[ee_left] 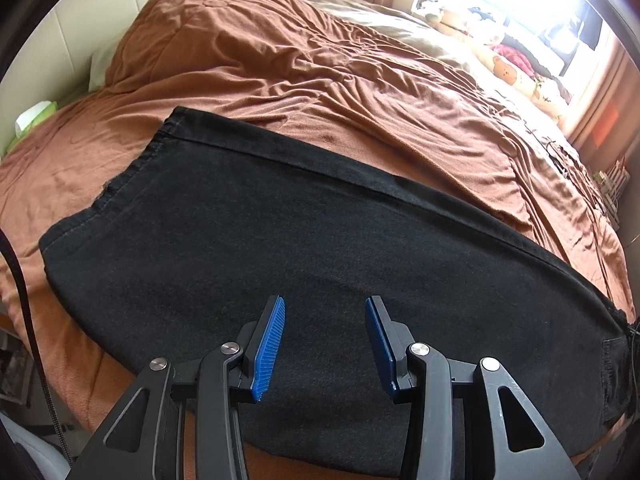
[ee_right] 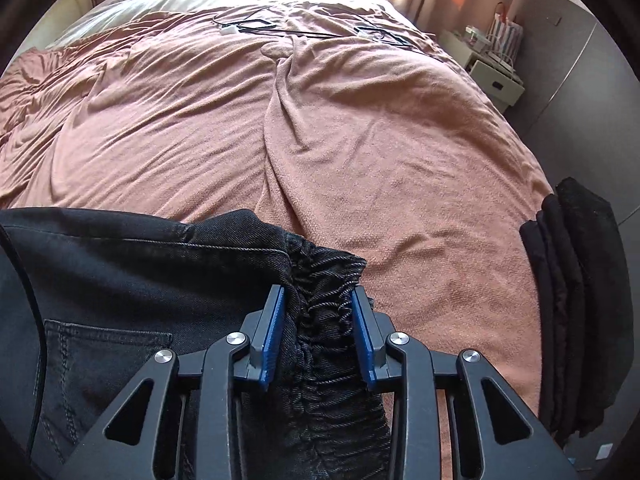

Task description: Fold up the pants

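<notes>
Black jeans lie flat across the brown blanket, their leg hems at the upper left of the left wrist view. My left gripper hovers over the middle of the legs, open, with nothing between its blue pads. In the right wrist view the pants' top end shows a back pocket and a gathered elastic waistband. My right gripper straddles that waistband, and the bunched fabric fills the gap between both pads.
The brown blanket covers the bed beyond the pants. A stack of folded black clothes sits at the bed's right edge. Cables lie at the far end. A bear-print pillow lies by the window, and a bedside box stands on the floor.
</notes>
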